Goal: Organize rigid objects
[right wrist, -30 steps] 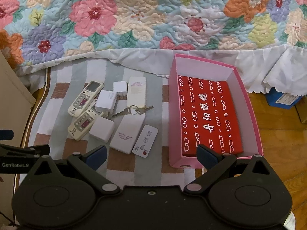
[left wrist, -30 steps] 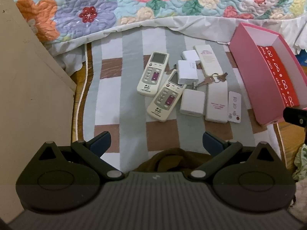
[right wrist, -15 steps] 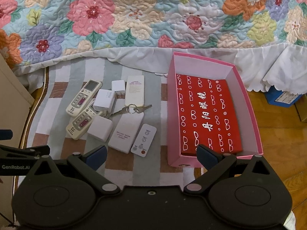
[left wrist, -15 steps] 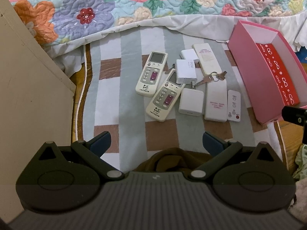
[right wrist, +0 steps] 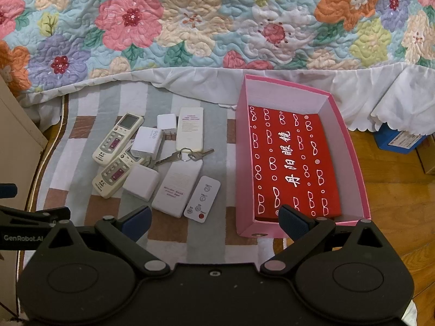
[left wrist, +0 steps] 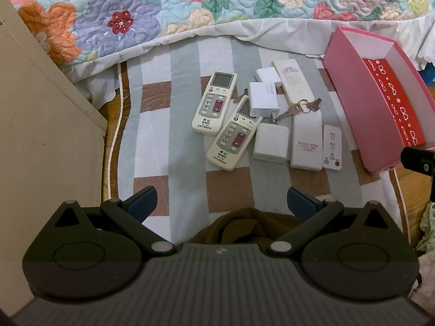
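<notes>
While both tongs, left tongs (left wrist: 221,199) and right tongs (right wrist: 214,218), hang released and empty, the clutter lies on the striped rug (right wrist: 214,125), with the pink box (right wrist: 242,163) at 3 o'clock of it. Best start, I judge: the small white remote (right wrist: 202,199), nearest the right tongs, gripped across its narrow sides. The keys (right wrist: 185,156) overlap neighbouring white cases; two air-conditioner remotes (left wrist: 214,102) sit at 9 o'clock

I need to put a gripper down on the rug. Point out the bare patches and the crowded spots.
Bare rug lies between the cabinet and the two remotes, and nearer than the pile. A narrow strip separates the small remote from the pink box. Chargers and keys crowd the middle.
</notes>
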A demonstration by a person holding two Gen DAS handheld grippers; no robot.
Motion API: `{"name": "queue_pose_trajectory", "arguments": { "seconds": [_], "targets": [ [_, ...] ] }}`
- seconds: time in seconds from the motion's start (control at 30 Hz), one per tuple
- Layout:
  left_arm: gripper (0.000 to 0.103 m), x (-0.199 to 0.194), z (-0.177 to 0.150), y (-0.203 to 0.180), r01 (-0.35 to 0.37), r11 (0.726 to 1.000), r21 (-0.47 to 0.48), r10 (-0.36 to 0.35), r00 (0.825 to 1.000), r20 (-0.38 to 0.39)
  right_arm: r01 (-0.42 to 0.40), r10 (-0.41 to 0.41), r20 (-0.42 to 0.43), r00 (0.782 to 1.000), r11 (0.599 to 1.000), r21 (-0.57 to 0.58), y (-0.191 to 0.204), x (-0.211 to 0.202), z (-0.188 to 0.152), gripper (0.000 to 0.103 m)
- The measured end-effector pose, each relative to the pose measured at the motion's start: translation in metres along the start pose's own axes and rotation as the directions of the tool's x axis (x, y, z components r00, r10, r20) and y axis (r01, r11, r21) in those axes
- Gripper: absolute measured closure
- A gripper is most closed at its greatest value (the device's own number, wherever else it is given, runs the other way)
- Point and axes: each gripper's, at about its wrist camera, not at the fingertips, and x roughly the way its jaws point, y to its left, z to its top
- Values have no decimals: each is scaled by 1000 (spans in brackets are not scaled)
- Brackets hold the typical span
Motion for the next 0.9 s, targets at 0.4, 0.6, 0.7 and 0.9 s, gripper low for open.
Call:
{"name": "queue_pose_trajectory", "arguments": {
  "seconds": [0.4, 0.6, 0.7, 0.9],
  "targets": [
    [0, -1, 2, 4, -5, 1000, 10, 5, 1000, 12, -37, 37, -6, 999, 999, 4, -1, -3, 1, 2],
    [0, -12, 4, 26, -56, 998, -32, 59, 991, 118, -201, 208, 101, 973, 977, -73, 6, -6, 0, 2],
    [0, -9, 6, 39, -56, 997, -51, 63, 988, 139, -245, 275, 239, 931, 958, -148, 9, -5, -7, 2],
    [0, 12, 16, 54, 81, 990, -112, -65, 988, 137, -311, 356, 336, 872, 933, -181, 16, 24, -9, 2]
  ]
}}
